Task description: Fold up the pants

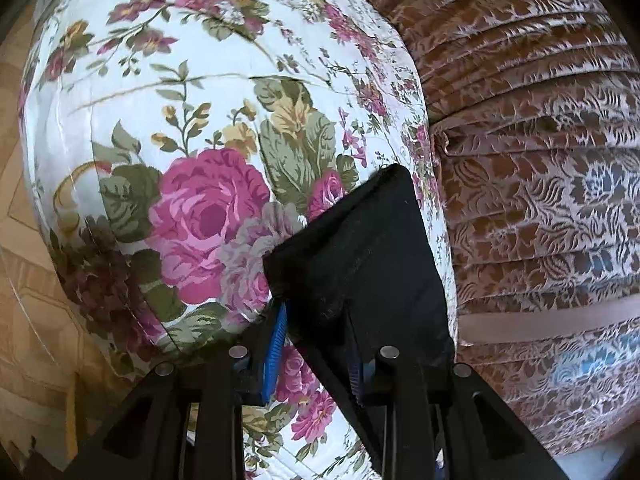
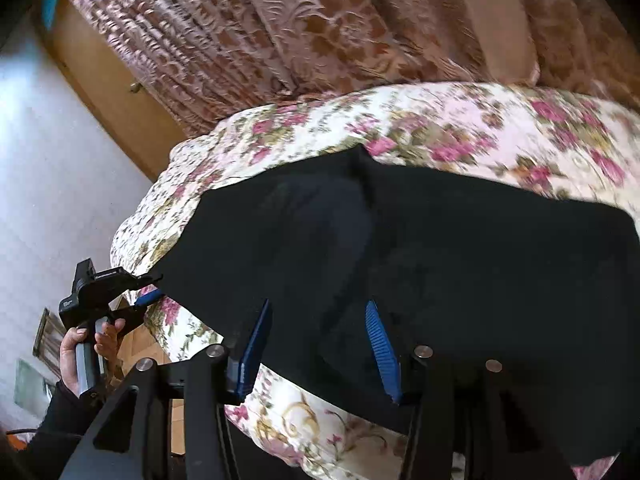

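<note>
The black pants [image 2: 420, 248] lie spread across a floral bedspread [image 2: 440, 128]. In the left wrist view a corner of the pants [image 1: 360, 248] lies between my left gripper's [image 1: 316, 344] blue-padded fingers [image 1: 276, 344], which stand apart around the cloth. In the right wrist view my right gripper [image 2: 320, 344] is open, its blue pads [image 2: 382, 348] apart with the pants edge lying between them. The left gripper [image 2: 132, 284], held by a hand, shows in the right wrist view at the pants' left corner.
A brown patterned curtain [image 1: 540, 160] hangs behind the bed. A wooden door [image 2: 108, 92] and a white wall [image 2: 48, 184] stand to the left. Parquet floor [image 1: 24, 280] lies beside the bed's edge.
</note>
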Available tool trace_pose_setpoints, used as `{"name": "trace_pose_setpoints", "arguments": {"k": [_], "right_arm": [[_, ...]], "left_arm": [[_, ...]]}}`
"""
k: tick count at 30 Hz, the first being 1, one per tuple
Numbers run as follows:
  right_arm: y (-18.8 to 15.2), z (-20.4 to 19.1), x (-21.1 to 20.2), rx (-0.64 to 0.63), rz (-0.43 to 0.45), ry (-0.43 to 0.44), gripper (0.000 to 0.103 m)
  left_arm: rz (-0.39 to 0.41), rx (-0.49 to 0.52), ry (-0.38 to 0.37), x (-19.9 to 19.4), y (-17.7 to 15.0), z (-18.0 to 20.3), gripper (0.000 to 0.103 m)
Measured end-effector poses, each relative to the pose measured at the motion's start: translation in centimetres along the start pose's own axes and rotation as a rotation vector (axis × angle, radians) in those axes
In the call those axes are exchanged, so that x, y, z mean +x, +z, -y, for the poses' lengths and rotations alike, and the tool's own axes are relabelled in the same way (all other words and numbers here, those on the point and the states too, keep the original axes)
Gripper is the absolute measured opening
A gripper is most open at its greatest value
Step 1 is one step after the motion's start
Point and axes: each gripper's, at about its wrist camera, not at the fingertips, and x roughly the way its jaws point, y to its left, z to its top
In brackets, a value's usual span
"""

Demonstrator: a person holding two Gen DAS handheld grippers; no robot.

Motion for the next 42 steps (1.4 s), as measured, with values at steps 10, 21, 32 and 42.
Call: {"name": "trace_pose_setpoints", "arguments": {"k": [10,21,32,42], "right_arm": [[-0.9,2.0,1.0,0.062,-0.02,-0.008,0.055],[-1.4,2.3,1.6,0.077,-0.022,-0.002,0.059],[-0.3,2.0,-1.3,0.096,0.05,0.055,0.06],[5.8,-0.8,2.0,0.117,-0.02,0.358,0.07]], "left_arm": [[0.07,0.11,0.014,-0.1,-0.3,2.4,0.016],[0.08,0.575,-0.107,0.0,-5.2,13.5,0.014],[-0.094,0.975,-0.125,5.3,-15.6,19.5,0.014],[-0.141,1.139,-0.151,4.7,-20.1,19.7,0.014]]}}
